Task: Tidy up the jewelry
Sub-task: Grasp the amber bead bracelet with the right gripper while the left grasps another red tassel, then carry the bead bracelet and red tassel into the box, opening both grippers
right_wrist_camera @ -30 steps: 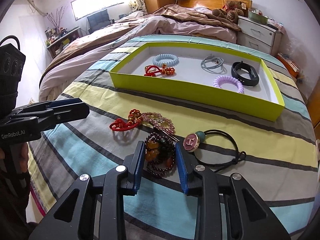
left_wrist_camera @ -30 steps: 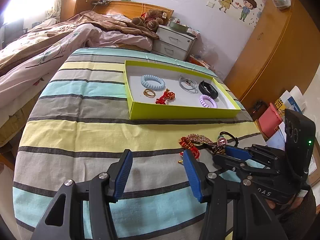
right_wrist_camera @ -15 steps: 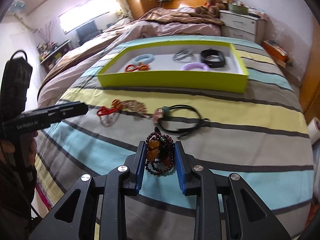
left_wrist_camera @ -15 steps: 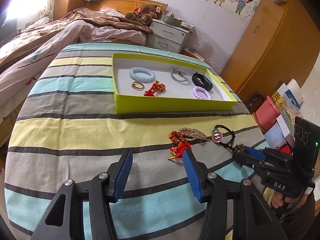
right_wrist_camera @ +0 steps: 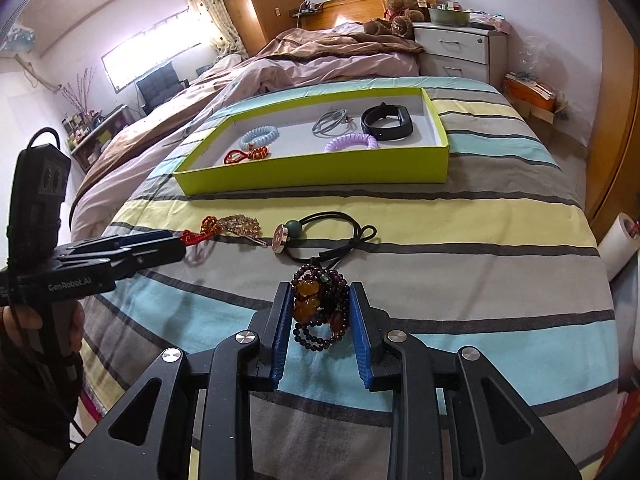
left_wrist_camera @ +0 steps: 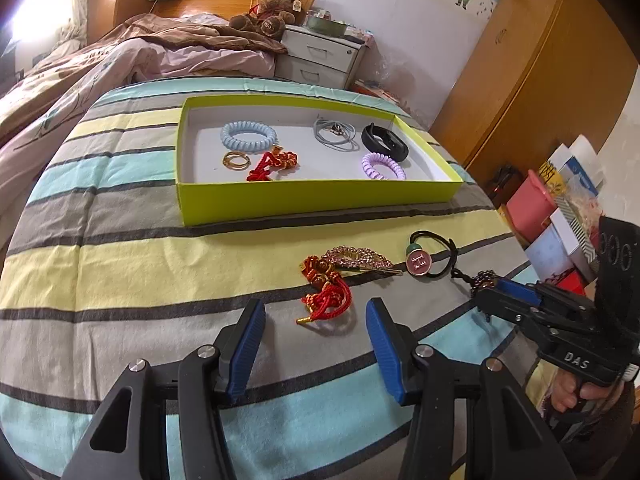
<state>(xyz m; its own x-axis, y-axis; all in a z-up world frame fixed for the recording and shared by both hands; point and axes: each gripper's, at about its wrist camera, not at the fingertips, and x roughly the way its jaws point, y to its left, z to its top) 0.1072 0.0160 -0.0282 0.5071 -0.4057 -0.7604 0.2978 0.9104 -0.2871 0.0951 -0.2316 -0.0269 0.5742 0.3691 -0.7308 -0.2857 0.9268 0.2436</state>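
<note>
Tray [left_wrist_camera: 320, 200] sits on the bed [left_wrist_camera: 120, 272], toward its headboard end. In the tray: 2 coil hair ties [left_wrist_camera: 248, 136] [left_wrist_camera: 382, 166], ring pair [left_wrist_camera: 236, 160], knot charm [left_wrist_camera: 272, 164], cord loop [left_wrist_camera: 336, 136], band [left_wrist_camera: 384, 142] at the tray's right end. On the bed before the tray, left to right: tassel knot [left_wrist_camera: 326, 288], hair clip [left_wrist_camera: 356, 258], hair tie with charm [left_wrist_camera: 428, 254]. Bead bracelet [right_wrist_camera: 320, 308] nearest the foot edge, between the right gripper [right_wrist_camera: 320, 332] pads [right_wrist_camera: 280, 328].
</note>
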